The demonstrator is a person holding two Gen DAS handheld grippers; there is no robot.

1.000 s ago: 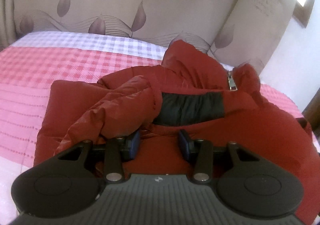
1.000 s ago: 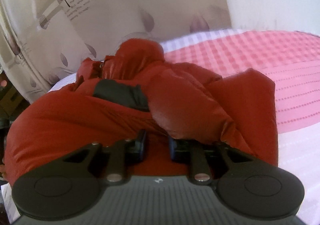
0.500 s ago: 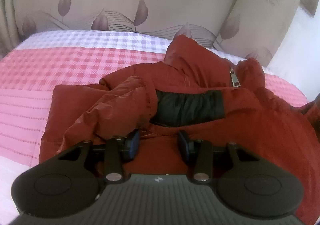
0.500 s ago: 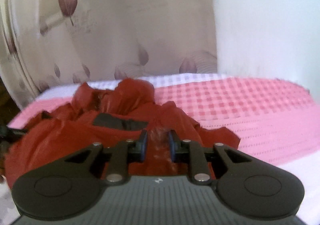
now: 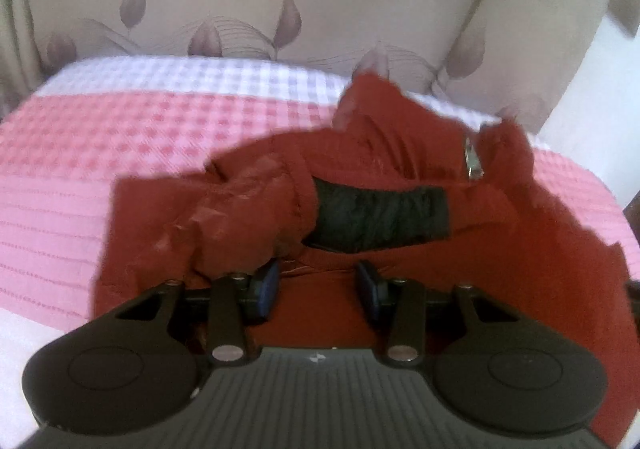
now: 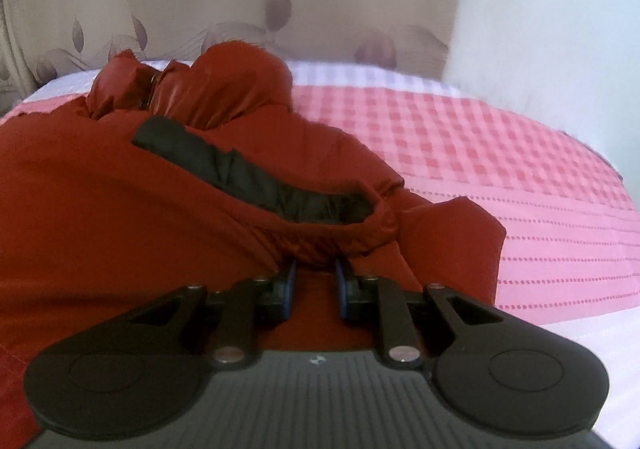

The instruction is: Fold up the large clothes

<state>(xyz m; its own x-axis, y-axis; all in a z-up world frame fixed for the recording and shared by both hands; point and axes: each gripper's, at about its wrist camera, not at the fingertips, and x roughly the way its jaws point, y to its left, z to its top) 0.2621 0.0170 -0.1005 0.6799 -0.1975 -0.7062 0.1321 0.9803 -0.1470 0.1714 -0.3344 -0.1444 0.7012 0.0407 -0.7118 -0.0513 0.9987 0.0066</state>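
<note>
A large dark red jacket (image 5: 500, 249) with a black lining strip (image 5: 380, 221) lies bunched on the pink checked bed (image 5: 120, 137). It also shows in the right wrist view (image 6: 120, 209), with its black lining (image 6: 260, 181). My left gripper (image 5: 318, 289) hovers open over the jacket's near part, nothing between its pads. My right gripper (image 6: 315, 287) has its pads a narrow gap apart; red fabric lies in front of them, and I cannot tell whether they pinch it.
A beige leaf-print curtain (image 5: 280, 1) hangs behind the bed. A white wall (image 6: 552, 17) stands at the right. Bare pink bedspread (image 6: 500, 153) lies right of the jacket, and a white sheet edge (image 5: 24, 337) runs at the near left.
The right gripper swung, and the jacket's black-lined part now lies close in front of it. The left gripper drew back slightly; its jaws stayed open.
</note>
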